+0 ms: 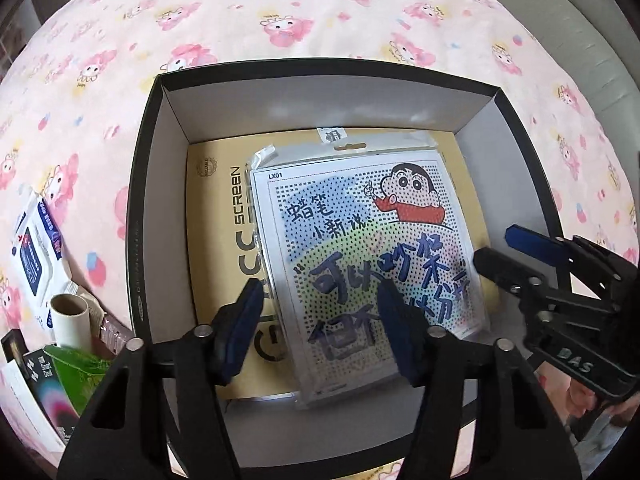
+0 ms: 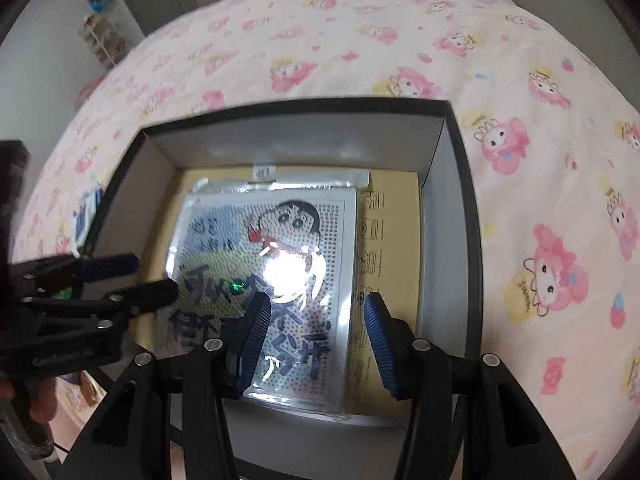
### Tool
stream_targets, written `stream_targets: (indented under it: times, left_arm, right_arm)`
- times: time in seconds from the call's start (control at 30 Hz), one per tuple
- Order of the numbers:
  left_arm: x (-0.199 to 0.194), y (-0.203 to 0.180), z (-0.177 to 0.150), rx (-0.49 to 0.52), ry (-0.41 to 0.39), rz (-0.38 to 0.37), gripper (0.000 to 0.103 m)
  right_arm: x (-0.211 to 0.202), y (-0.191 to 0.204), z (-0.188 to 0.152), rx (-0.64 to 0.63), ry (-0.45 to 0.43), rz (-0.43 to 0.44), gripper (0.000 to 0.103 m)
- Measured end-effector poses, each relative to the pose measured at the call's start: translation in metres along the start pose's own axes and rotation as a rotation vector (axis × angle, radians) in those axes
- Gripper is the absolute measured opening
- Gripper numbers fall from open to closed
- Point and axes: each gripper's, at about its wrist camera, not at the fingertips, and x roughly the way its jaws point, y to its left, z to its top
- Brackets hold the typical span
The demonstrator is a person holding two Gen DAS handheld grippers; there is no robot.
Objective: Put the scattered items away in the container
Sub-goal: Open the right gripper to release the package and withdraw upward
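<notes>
A black box with a white inside [image 1: 176, 128] [image 2: 452, 184] stands open on the bed. In it a cartoon sticker pack in clear plastic [image 1: 360, 216] [image 2: 248, 240] lies flat on a tan screen-protector package [image 1: 216, 216] [image 2: 392, 216]. My left gripper [image 1: 320, 320] is open and empty above the box's near half. My right gripper [image 2: 316, 340] is open and empty above the pack's right edge. Each gripper shows in the other's view: the right gripper [image 1: 496, 250], the left gripper [image 2: 154, 276].
The pink cartoon bedsheet [image 1: 320, 12] [image 2: 540, 160] surrounds the box. Left of the box lie a white-and-blue wipes pack [image 1: 34, 240], a cardboard tube [image 1: 70, 320], a green packet [image 1: 80, 372] and a dark card box [image 1: 44, 384]. A shelf [image 2: 100, 32] stands far left.
</notes>
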Motion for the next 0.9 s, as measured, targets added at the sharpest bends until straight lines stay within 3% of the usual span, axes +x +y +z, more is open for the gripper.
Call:
stream_targets:
  times: [0.3,0.47,0.6,0.7,0.8,0.9]
  left_arm:
    - [-0.003,0.016,-0.009,-0.031,-0.037,-0.025,0.056]
    - [-0.004,0.015,-0.014,-0.034,-0.062,-0.032,0.056]
    - [-0.012,0.03,-0.025,-0.066,-0.083,-0.045,0.049]
    - [-0.017,0.045,-0.025,-0.068,-0.085,-0.046,0.049]
    - [-0.02,0.041,-0.032,-0.062,-0.086,-0.032,0.049]
    - [-0.023,0.043,-0.031,-0.078,-0.094,-0.054,0.049]
  right_arm:
    - [0.053,0.002,0.004,0.01,0.204,-0.041,0.045]
    - [0.054,0.01,0.008,0.036,0.214,0.012,0.048]
    - [0.057,0.031,0.007,0.008,0.221,0.161,0.044]
    - [0.05,0.035,0.008,-0.04,0.176,0.117,0.044]
    - [0.041,0.023,0.013,0.032,0.131,0.052,0.044]
    - [0.042,0.023,0.018,0.048,0.124,0.054,0.044]
